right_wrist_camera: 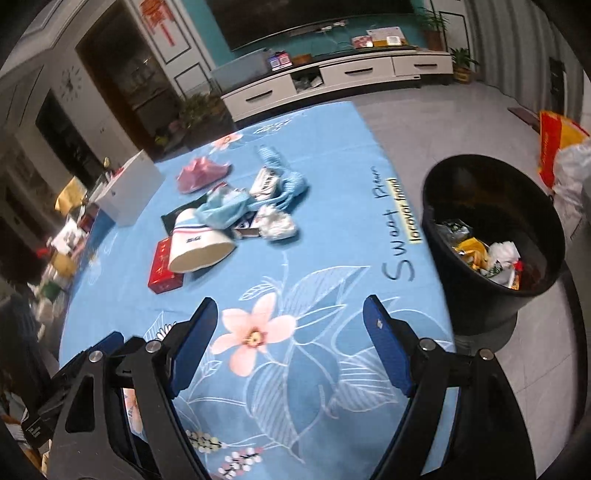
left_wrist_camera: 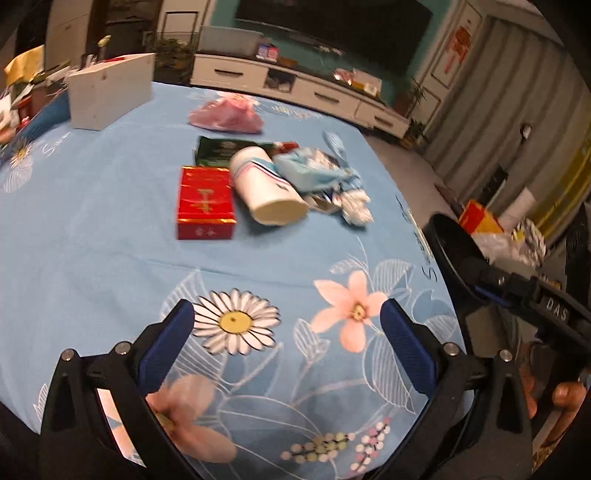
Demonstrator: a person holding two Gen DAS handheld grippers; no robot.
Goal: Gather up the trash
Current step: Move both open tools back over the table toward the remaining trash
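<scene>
Blue floral tablecloth covers the table, printed with daisies, pink flowers and "Sweet" lettering. White box stands at the far left of the cloth, clutter beside it. White TV cabinet with drawers along the teal wall, dark TV screen above. Potted plants at the cabinet's right end. Wall clock at left. Red-and-yellow bag on the grey tiled floor.
</scene>
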